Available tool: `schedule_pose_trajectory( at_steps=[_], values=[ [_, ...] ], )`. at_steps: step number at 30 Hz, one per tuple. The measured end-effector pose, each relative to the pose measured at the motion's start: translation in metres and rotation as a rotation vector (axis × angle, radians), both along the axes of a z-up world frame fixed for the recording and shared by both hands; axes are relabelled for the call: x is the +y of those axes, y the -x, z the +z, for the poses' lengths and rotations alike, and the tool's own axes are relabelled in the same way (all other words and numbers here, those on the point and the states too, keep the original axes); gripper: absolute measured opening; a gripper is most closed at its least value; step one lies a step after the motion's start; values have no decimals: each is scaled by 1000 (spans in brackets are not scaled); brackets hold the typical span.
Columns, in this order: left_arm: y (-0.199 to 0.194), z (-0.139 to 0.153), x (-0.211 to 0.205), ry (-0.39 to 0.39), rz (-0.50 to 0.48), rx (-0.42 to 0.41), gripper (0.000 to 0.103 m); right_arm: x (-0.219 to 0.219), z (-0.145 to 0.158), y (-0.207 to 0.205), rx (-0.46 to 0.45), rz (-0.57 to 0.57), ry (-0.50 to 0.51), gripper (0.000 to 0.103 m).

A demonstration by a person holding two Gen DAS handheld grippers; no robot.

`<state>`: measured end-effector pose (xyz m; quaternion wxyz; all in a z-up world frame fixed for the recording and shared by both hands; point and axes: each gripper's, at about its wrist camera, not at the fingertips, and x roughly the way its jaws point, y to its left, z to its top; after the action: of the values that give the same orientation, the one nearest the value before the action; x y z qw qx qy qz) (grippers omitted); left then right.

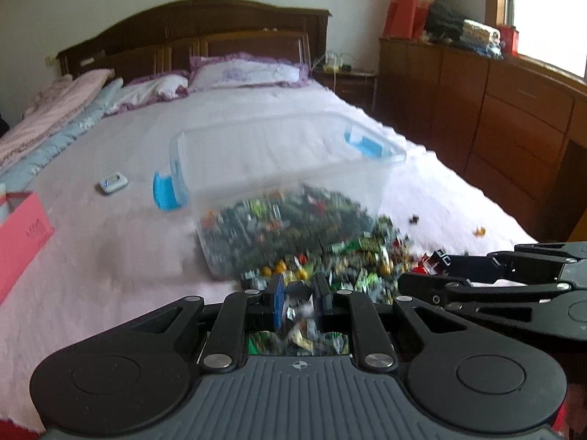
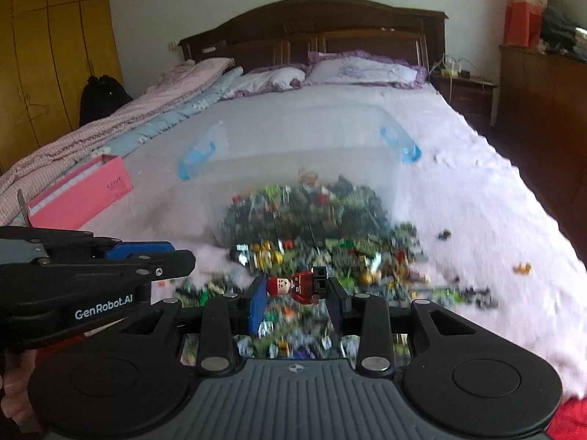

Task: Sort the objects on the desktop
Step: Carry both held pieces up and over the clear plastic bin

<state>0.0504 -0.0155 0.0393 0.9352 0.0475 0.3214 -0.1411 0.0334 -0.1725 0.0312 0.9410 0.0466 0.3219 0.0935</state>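
While the pile is this messy, we're clearly still early in the sort, at the picking stage.

Starting at 9 o'clock in the right wrist view, the pink box point(image 2: 82, 198) sits on the bed point(image 2: 477, 190), well apart from the action, and it looks like a candidate drop spot, though that's our guess. The left gripper point(image 1: 298, 302) hovers low over the near edge of the brick pile point(image 1: 330, 256), jaws narrow with a small grey piece point(image 1: 299, 289) between them; we can't tell if it's actually pinched.

Moving on to 12 o'clock, the clear bin point(image 2: 293, 168) with blue handles is tipped toward us, bricks spilling out of it.

Over to the right gripper point(image 2: 296, 300): jaws about half open, and the red minifigure point(image 2: 293, 286) lies sideways right between the fingertips, not visibly touched by either pad. Next move, we reckon, is closing squarely on the torso without grabbing neighbours. A couple of stray pieces point(image 2: 521, 268) lie out at 3 o'clock.
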Motion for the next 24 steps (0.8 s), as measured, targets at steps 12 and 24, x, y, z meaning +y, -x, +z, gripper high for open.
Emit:
schedule_pose_trajectory(
  at_steps=[12,24],
  values=[
    [-41,32,-7,-10,3,-83,18,5,37,-41,-76,26,16,37],
    [-98,54,-12,-28,22,-147,18,6,64,-107,-135,29,39,37]
  ],
)
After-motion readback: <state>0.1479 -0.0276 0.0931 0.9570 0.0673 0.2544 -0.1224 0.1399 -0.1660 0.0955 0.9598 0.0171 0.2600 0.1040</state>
